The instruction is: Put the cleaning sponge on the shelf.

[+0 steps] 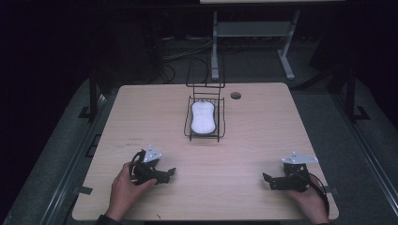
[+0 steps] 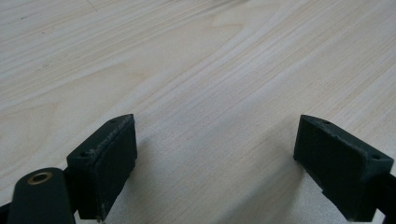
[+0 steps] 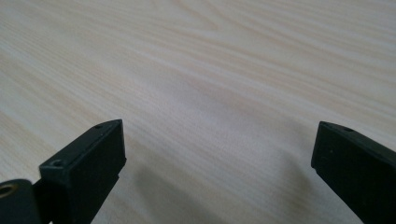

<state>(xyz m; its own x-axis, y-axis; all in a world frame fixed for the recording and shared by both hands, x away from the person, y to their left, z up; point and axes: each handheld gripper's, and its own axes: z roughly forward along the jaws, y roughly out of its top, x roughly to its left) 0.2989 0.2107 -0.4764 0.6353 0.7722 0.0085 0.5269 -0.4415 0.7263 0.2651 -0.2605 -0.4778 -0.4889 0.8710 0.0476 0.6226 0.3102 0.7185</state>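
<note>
Pale wood-grain worktop [image 1: 244,136] on a dark floor, carrying a black wire basket [image 1: 205,119] near its far edge, with a white oblong sponge [image 1: 203,117] lying inside. Near the front edge, the left gripper [image 1: 170,172] and right gripper [image 1: 267,179] rest low over bare wood towards opposite corners, each hand-held, jaws spread wide apart and gripping nothing

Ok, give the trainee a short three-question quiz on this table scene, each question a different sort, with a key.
1. True or false: the white sponge lies inside the black wire rack.
2. Multiple choice: the left hand-held gripper is
A. shut on the sponge
B. open over bare wood
C. gripping the rack
3. Fill in: the right hand-held gripper has its jaws ____ above the wooden table.

Key: 1 true; 2 B; 3 open.
</note>
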